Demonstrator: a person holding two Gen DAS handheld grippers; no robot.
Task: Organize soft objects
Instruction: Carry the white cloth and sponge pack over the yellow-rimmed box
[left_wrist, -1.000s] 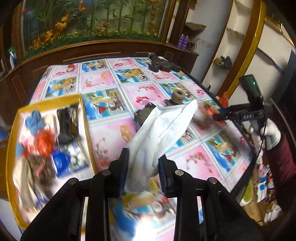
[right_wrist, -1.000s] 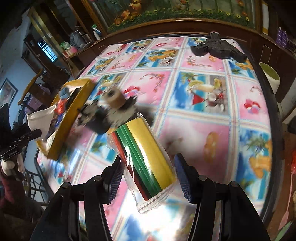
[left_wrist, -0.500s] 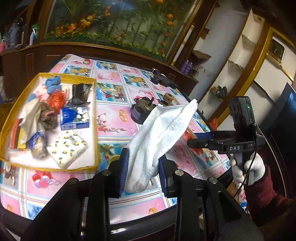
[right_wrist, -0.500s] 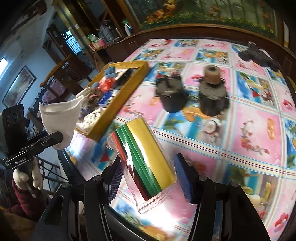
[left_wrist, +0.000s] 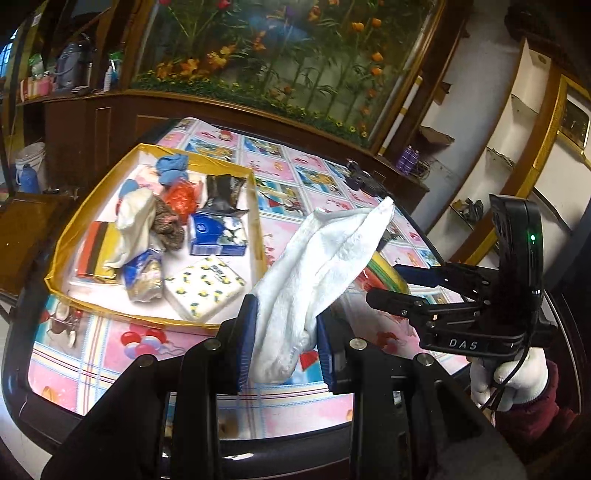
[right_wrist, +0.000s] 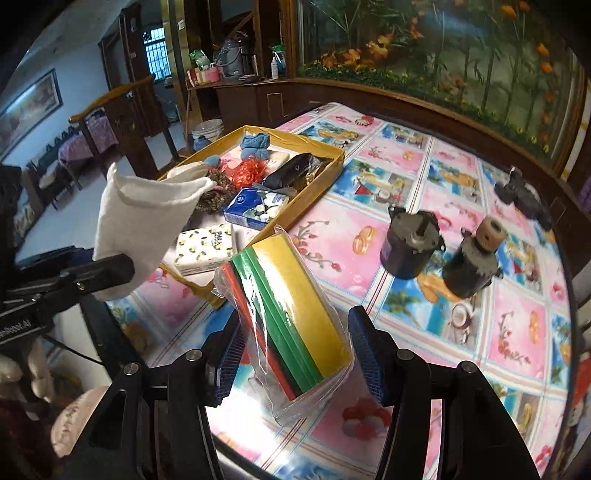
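Left gripper (left_wrist: 283, 345): pinching a white sock (left_wrist: 325, 266) by its toe end, blue pads pressed into both sides. The sock sticks up and out over the table, in the air, touching nothing else.

Right gripper (right_wrist: 295, 350): clamped on a plastic-wrapped pack of sponge cloths (right_wrist: 291, 321), yellow, green, black and red layers. The left pad is against the wrapper; on the right side I see a sliver of gap between pad and pack, but the pack hangs off the table so it's held.

Tray (left_wrist: 85, 206): yellow-rimmed, sitting on the left part of the table. It's pretty full: a lemon-print tissue pack (left_wrist: 205, 288), a blue tissue pack (left_wrist: 218, 234), another white sock (left_wrist: 135, 225), a brown scrunchy thing (left_wrist: 168, 225), red mesh (left_wrist: 181, 195), a blue cloth (left_wrist: 171, 168), a black pouch (left_wrist: 223, 194) and a second striped sponge pack (left_wrist: 94, 251).

Table (right_wrist: 406, 155): cartoon-tile oilcloth, pink and blue squares. Two small motors (right_wrist: 410, 247) stand on it right of the tray, near each other, well apart from the tray.

Both held items: off the tray, just short of its near edge.
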